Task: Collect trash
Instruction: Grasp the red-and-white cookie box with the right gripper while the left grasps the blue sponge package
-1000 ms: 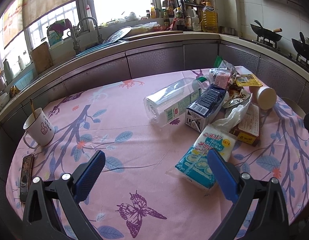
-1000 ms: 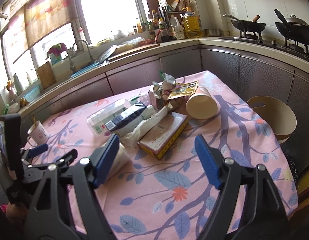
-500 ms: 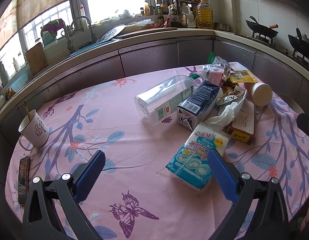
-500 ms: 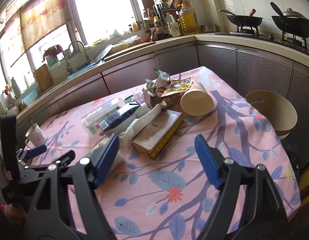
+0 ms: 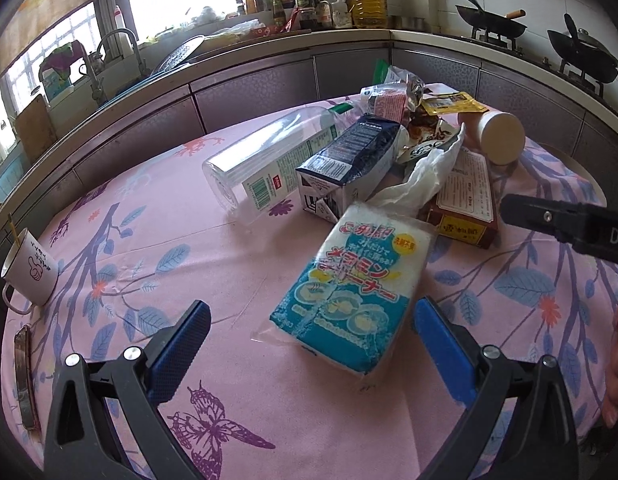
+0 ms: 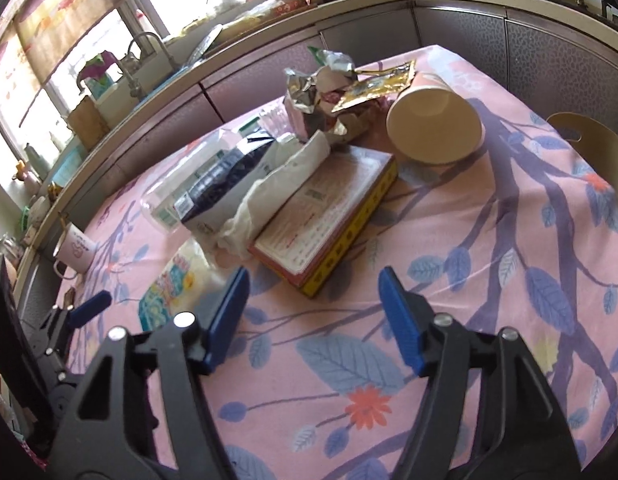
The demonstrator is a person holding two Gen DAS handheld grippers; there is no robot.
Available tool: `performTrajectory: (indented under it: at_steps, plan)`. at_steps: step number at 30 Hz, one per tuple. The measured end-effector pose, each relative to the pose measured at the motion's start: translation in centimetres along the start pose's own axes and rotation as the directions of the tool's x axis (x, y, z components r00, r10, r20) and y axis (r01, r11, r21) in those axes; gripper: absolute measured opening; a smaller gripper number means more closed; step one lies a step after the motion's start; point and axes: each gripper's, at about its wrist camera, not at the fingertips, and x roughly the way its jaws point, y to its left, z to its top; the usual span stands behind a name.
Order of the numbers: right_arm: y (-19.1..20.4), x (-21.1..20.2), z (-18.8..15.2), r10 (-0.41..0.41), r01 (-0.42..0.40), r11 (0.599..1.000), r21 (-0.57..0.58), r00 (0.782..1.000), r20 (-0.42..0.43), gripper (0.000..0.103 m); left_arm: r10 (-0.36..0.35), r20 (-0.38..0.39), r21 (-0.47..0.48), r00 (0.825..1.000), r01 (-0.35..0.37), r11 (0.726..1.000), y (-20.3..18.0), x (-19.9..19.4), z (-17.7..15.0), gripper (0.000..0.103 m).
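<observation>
The trash is lying in one loose cluster on the surface (image 5: 237, 360), filling the centre and upper right of the left wrist frame. This grouping is keeping every item within reach of both tools.

Items in the cluster:
- The sponge pack (image 5: 349, 292) is lying flat at the near edge of the cluster, just ahead of the left gripper (image 5: 307, 340).
- The carton (image 5: 345, 164) and the bottle (image 5: 269, 164) are lying on their sides, side by side, above it in frame.
- The box (image 6: 329, 220) is lying flat, with the tissue (image 6: 277, 192) draped across its left edge and against the carton.
- The cup (image 6: 435, 124) is lying tipped, mouth toward the right wrist camera, beside the wrappers (image 6: 333, 88) at upper centre.

The mug (image 5: 29, 272) is standing upright at far left, well apart from the trash.

Left gripper: it is hovering low over the surface, pointing at the sponge pack. Its fingers (image 5: 177, 356) are spread wide and holding nothing; the pack's near end is sitting between the lines of the two fingers.

Right gripper (image 6: 313, 320): it is angling downward toward the near corner of the box. Its fingers (image 6: 401, 324) are likewise wide apart and empty.

Judgement: the sponge pack is the likeliest first pick for the left gripper.
</observation>
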Motion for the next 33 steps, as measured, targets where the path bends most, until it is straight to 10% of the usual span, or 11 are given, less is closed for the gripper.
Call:
performTrajectory:
  at_steps: [20,33]
  plan:
    - [3.3,6.0,2.0,-0.136,0.13,0.986,-0.109,0.989,-0.058,0.087,-0.006,0.018,-0.016,1.0,0.006,1.0,0.9,1.2,-0.1,0.094]
    - [-1.0,0.9,-1.6,-0.226,0.222,0.965,-0.139,0.974,-0.007,0.061,-0.025,0.018,-0.003,1.0,0.025,1.0,1.1,1.0,-0.4,0.089]
